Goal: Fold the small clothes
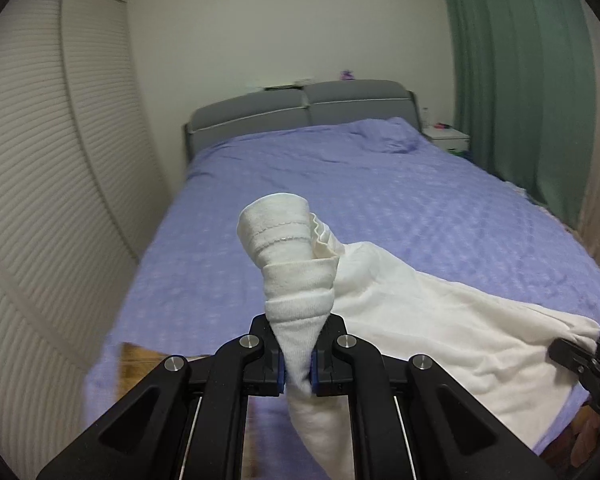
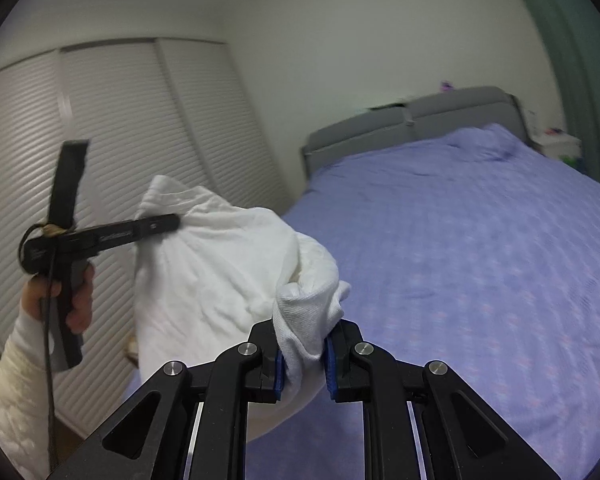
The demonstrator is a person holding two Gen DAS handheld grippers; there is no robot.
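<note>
Small white knit garment (image 1: 400, 304) held aloft over the lilac quilted bed (image 1: 380, 184), bunched, unfolded. Left gripper (image 1: 298, 364) pinching one rolled edge, right gripper (image 2: 304, 356) clamped on another. Folding apparently barely begun: spreading flat, creasing, all left to do.

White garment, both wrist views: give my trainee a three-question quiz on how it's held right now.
1. True or false: the white garment lies flat on the bed.
2. Which grippers are shut on the garment? A) left only B) right only C) both
3. Fill in: the bed cover is ____ in colour.

Key:
1. False. It hangs in the air, stretched between the left gripper and the right gripper.
2. C. Each has a bunched end clamped between its pads.
3. Purple.
</note>
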